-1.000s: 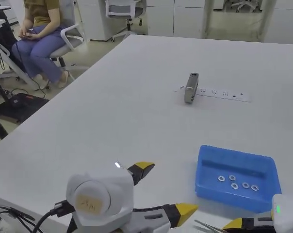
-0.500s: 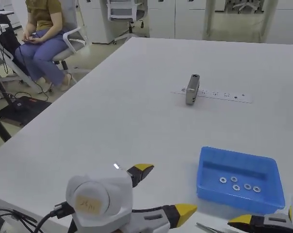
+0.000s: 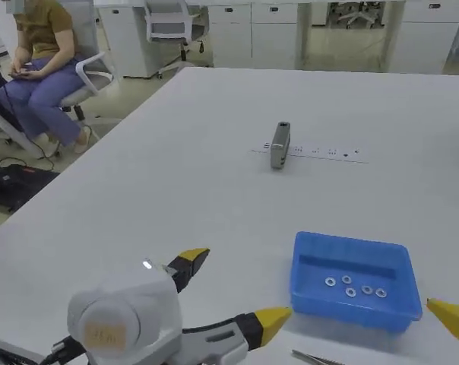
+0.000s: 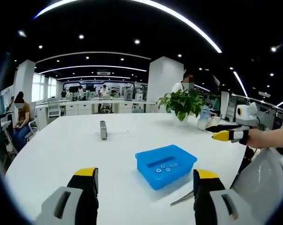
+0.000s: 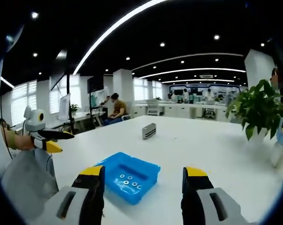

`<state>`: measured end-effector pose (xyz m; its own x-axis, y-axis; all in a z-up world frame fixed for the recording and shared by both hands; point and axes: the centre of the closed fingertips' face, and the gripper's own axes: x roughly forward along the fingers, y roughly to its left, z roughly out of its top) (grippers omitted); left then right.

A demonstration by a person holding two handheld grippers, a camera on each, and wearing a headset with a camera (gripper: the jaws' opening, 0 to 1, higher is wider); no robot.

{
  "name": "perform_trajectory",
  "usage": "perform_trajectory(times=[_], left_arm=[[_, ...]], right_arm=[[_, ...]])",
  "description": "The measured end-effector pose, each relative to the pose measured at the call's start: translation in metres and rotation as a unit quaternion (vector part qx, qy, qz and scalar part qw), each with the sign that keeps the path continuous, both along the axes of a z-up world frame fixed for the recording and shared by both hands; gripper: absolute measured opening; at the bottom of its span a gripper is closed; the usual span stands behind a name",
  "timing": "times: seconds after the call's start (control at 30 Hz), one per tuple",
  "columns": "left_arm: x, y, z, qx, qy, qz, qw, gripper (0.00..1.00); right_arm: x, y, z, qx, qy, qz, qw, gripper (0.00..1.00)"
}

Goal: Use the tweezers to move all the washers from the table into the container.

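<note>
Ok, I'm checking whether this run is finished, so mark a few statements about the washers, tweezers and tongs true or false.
1. The blue container holds five washers. True.
2. The right tongs grip the tweezers. False: the tweezers lie on the table, and those tongs are open and empty.
3. The left tongs are open. True.
4. The container is tipped on its side. False: it sits flat and upright on the table.
</note>
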<state>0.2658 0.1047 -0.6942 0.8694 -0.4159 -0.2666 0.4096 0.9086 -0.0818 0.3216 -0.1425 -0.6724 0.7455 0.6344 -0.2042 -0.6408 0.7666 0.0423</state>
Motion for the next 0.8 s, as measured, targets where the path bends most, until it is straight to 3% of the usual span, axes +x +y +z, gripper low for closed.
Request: perform_trajectory(times=[0.13,0.2,0.3,0.4,0.5,0.63,0.8], left_arm=[[0.002,0.003,0.003,-0.004,-0.008,0.01,0.9999,0.95],[0.003,0.006,0.003,-0.005,-0.011,0.018,0.9998,0.99],[0.002,0.006,0.004,-0.006,-0.013,0.019,0.9997,0.99],[0.002,0.004,0.006,-0.007,-0.017,0.016,0.9997,0.99],[0.002,0.003,0.006,-0.003,-0.018,0.013,0.9998,0.99],[0.002,0.002,0.006,-0.004,-0.017,0.013,0.9998,0.99],[0.002,0.002,0.005,-0.007,-0.014,0.013,0.9998,0.99]], right_arm=[[0.0,-0.033,0.016,-0.01,-0.023,-0.056,0.9981,0.75],[-0.002,-0.046,0.021,0.001,-0.026,-0.078,0.9966,0.8],[-0.006,-0.062,0.025,0.01,-0.029,-0.107,0.9938,0.92],[-0.009,-0.076,0.027,0.0,-0.033,-0.131,0.9909,0.99],[-0.012,-0.083,0.026,-0.007,-0.03,-0.143,0.9892,0.99],[-0.014,-0.087,0.024,0.01,-0.021,-0.15,0.9883,0.99],[-0.014,-0.089,0.015,0.002,-0.008,-0.158,0.9874,0.99]])
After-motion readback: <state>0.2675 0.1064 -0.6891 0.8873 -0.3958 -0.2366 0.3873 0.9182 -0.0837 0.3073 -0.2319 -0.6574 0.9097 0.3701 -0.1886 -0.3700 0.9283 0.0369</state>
